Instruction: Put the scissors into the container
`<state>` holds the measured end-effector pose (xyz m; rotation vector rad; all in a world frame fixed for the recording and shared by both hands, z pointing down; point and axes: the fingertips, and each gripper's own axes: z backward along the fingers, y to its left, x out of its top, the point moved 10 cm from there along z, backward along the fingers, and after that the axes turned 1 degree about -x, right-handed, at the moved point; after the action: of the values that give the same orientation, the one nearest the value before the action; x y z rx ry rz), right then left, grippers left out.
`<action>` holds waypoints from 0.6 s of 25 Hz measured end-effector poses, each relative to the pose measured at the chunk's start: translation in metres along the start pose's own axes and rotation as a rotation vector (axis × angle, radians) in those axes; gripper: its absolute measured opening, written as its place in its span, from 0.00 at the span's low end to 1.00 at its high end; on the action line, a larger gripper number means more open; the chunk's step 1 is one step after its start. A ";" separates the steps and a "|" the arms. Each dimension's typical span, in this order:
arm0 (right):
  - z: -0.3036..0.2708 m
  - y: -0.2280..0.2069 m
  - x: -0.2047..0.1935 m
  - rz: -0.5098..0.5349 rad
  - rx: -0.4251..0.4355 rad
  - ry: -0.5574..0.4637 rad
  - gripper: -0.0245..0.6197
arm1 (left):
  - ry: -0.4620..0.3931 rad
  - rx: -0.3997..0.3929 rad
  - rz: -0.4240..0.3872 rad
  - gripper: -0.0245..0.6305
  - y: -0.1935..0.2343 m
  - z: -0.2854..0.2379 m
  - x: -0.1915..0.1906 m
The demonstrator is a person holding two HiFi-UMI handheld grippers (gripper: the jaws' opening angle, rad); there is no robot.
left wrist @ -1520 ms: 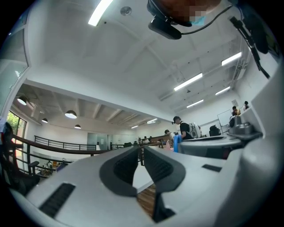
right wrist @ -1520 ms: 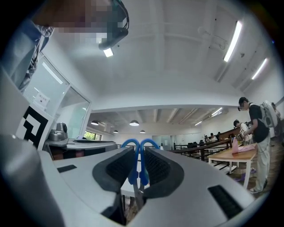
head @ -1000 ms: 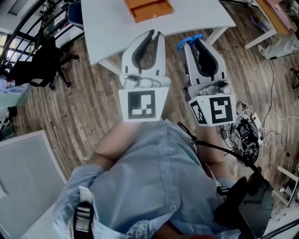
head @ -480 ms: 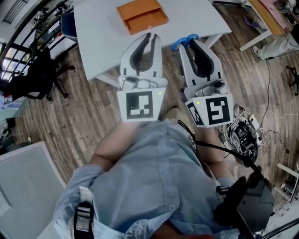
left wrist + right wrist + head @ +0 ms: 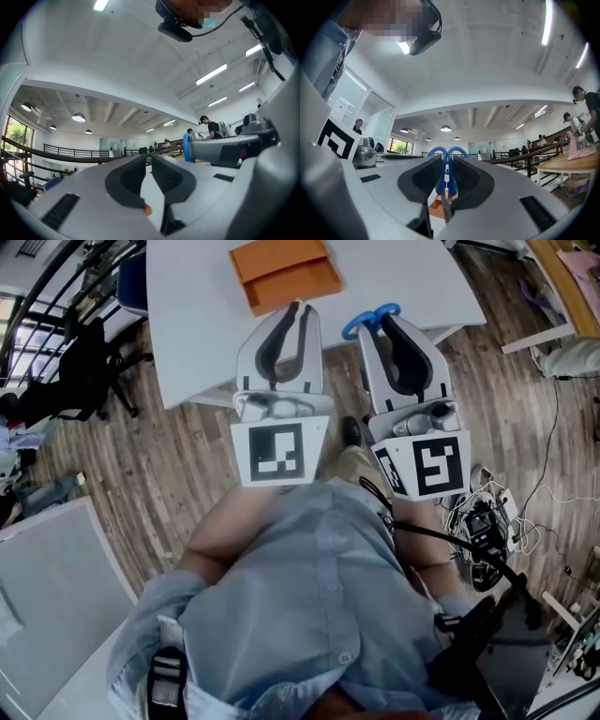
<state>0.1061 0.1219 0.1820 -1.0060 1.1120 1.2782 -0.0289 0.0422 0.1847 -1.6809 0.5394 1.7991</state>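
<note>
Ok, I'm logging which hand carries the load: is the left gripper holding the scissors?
No, the scissors sit clamped by their blue handles in the right gripper, while the left gripper is shut on nothing.

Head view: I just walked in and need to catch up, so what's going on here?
A person holds a gripper in each hand at the near edge of a white table. The right gripper is shut on blue-handled scissors, loops poking out in front. The left gripper is shut and empty. The orange container sits on the table just ahead; the scissors aren't in it yet.
</note>
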 end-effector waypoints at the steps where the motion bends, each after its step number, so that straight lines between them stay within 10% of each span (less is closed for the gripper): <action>1: -0.009 -0.011 -0.003 -0.003 0.018 -0.001 0.17 | 0.004 0.015 -0.006 0.11 -0.002 -0.012 -0.002; 15: -0.114 -0.112 -0.004 -0.039 0.289 -0.073 0.17 | -0.029 0.266 -0.083 0.11 -0.006 -0.118 0.020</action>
<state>0.2116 0.0038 0.1591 -0.7553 1.1755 1.0772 0.0620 -0.0284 0.1527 -1.4725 0.6549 1.6121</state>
